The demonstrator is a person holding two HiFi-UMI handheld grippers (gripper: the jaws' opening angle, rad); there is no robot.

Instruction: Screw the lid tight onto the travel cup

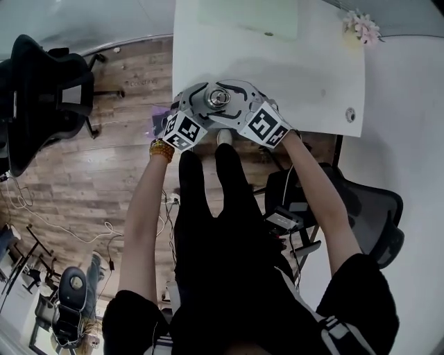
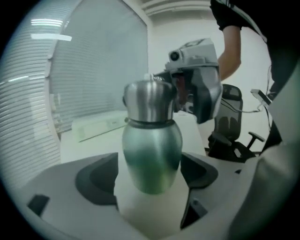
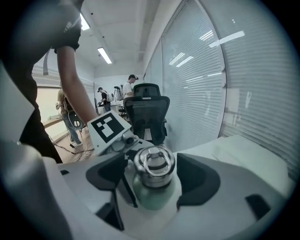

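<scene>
A green travel cup (image 2: 152, 150) with a steel lid (image 2: 150, 101) stands upright near the front edge of the white table (image 1: 312, 76). In the head view only the lid top (image 1: 219, 98) shows, with both grippers meeting around it. My left gripper (image 2: 152, 174) is open, its jaws close on either side of the cup's green body. My right gripper (image 3: 152, 180) is open too, its jaws level with the ringed lid (image 3: 154, 164) and narrow gaps on both sides. The right gripper's grey housing (image 2: 197, 70) shows behind the cup in the left gripper view.
A pale green sheet (image 1: 250, 17) lies at the table's far side and a flower sprig (image 1: 362, 26) at its far right corner. Black office chairs stand left (image 1: 48, 97) and right (image 1: 368, 208) on the wood floor. People stand far off (image 3: 126, 91).
</scene>
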